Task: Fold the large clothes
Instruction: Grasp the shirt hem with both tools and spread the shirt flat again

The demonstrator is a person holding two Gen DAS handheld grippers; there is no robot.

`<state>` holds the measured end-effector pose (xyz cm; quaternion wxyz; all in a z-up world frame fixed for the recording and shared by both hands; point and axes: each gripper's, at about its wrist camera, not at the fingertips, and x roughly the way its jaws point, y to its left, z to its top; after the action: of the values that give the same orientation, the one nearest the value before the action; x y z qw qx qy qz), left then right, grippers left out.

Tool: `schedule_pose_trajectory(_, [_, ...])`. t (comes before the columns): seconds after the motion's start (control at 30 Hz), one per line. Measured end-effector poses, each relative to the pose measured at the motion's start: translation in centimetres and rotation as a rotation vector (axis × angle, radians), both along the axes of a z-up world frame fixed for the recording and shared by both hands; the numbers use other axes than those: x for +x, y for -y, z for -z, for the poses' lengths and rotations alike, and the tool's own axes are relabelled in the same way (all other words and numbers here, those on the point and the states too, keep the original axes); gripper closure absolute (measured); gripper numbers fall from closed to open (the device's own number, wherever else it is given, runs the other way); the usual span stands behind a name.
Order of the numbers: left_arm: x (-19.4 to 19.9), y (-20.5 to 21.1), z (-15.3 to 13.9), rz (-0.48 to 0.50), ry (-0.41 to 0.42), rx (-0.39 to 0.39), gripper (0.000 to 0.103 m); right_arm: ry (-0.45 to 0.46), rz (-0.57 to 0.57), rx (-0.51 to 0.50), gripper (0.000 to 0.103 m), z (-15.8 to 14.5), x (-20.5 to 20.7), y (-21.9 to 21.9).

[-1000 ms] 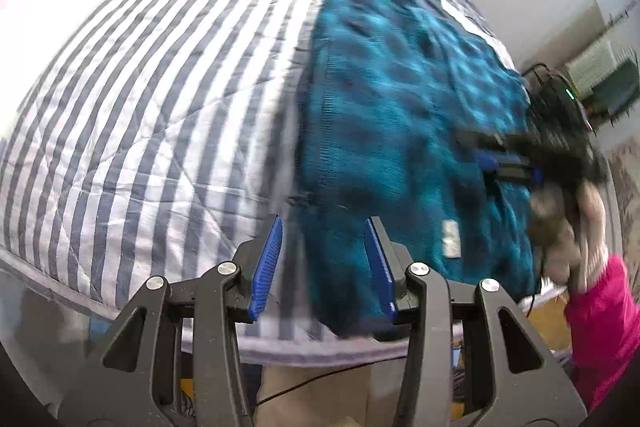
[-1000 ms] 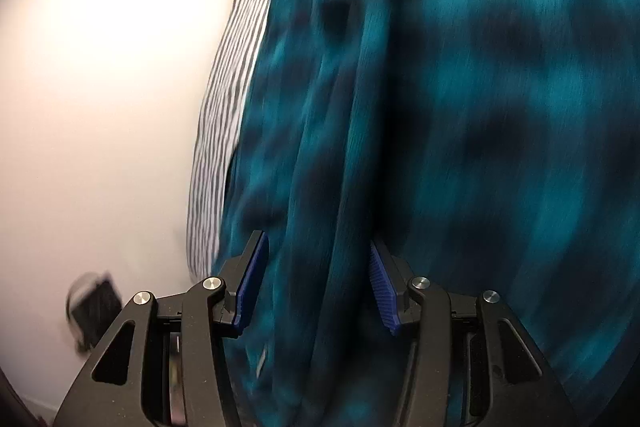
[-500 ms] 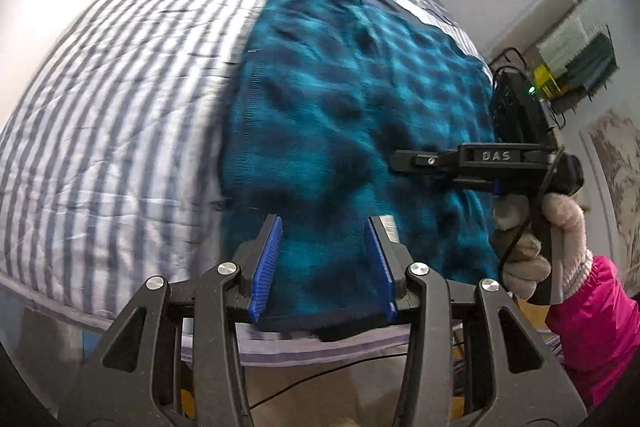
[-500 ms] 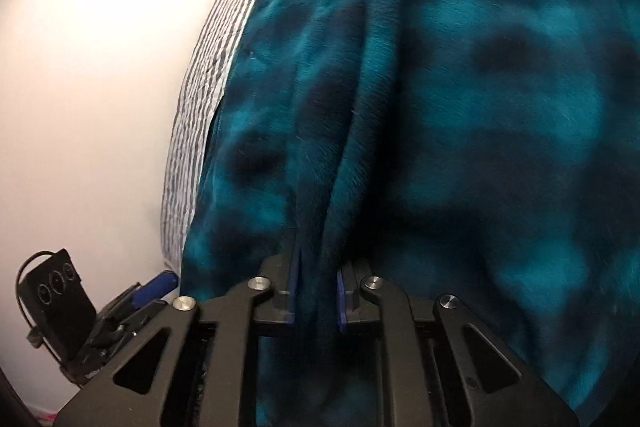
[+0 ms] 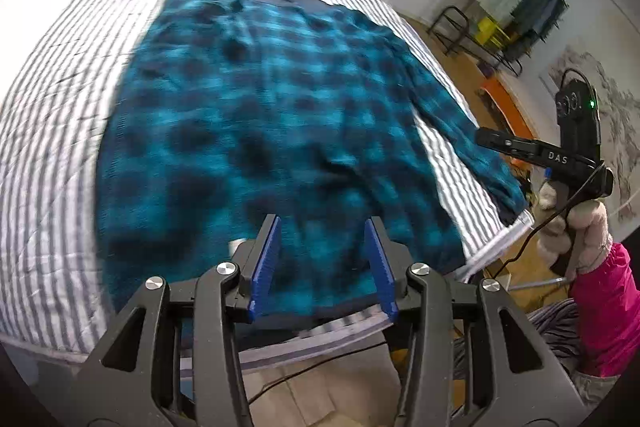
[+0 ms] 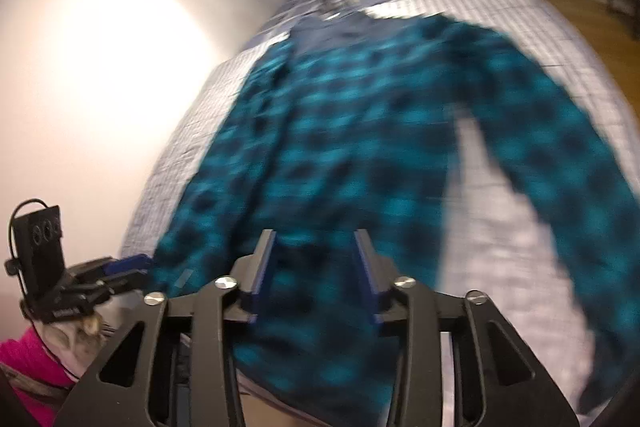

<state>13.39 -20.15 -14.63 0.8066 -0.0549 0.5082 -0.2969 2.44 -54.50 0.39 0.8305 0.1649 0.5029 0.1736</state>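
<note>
A bare pale wall [image 6: 92, 75] closes the left side of the room, washed out by a bright light at the head of the bed. The bed [image 5: 52, 131] fills most of both views, covered by a grey-and-white striped quilt that runs to a blue checked section at the far end. The teal plaid shirt [image 5: 256, 115] lies spread flat along the middle of the quilt, collar toward the far end, hem at the near edge; its one visible sleeve [image 5: 452, 115] stretches out over the right side of the bed toward the corner.

The left gripper [image 5: 323, 263] hangs over the hem with its jaws apart and opening, nothing pinched between them. The right gripper [image 6: 314, 277] also stands apart and opening above the hem, clear of the cloth; the right wrist view is blurred.

Farther right lie a wooden floor [image 5: 448, 39], a dark metal rack [image 5: 516, 15] by the wall, and an orange object [image 5: 508, 103] on the floor.
</note>
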Motion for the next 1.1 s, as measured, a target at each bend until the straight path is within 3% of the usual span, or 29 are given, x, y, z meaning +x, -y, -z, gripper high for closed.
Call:
schedule_pose_trajectory(0.07, [0.0,1.2,0.0,0.023,-0.003,-0.002,0.049,-0.031,0.051,-0.026,0.064,-0.3,-1.2,3.1])
schedule_pose_trajectory(0.4, [0.0,6.0,2.3,0.123,-0.052,0.037,0.049,-0.112,0.318,-0.076,0.064,2.9,-3.3,16.3])
schedule_pose_trajectory(0.7, [0.1,8.2,3.6,0.183,-0.092,0.025,0.049,-0.204,0.419,-0.149,0.064,7.1,-3.9,21.6])
schedule_pose_trajectory(0.93, [0.0,8.8,3.1,0.198,-0.063,0.003,0.049,-0.250,0.430,-0.098,0.064,9.3,-4.4,23.0])
schedule_pose_trajectory(0.97, [0.0,8.8,3.0,0.197,-0.061,0.003,0.049,-0.248,0.419,-0.093,0.071,9.3,-4.5,22.8])
schedule_pose_trajectory(1.0, [0.0,8.7,2.9,0.195,-0.058,0.003,0.049,-0.250,0.404,-0.088,0.089,9.2,-4.5,22.6])
schedule_pose_trajectory(1.03, [0.0,8.7,2.9,0.193,-0.054,0.004,0.049,-0.255,0.398,-0.091,0.097,9.1,-4.6,22.4])
schedule_pose_trajectory(1.1, [0.0,8.5,2.7,0.187,-0.048,0.002,0.049,-0.237,0.393,-0.120,0.099,8.2,-4.9,21.9])
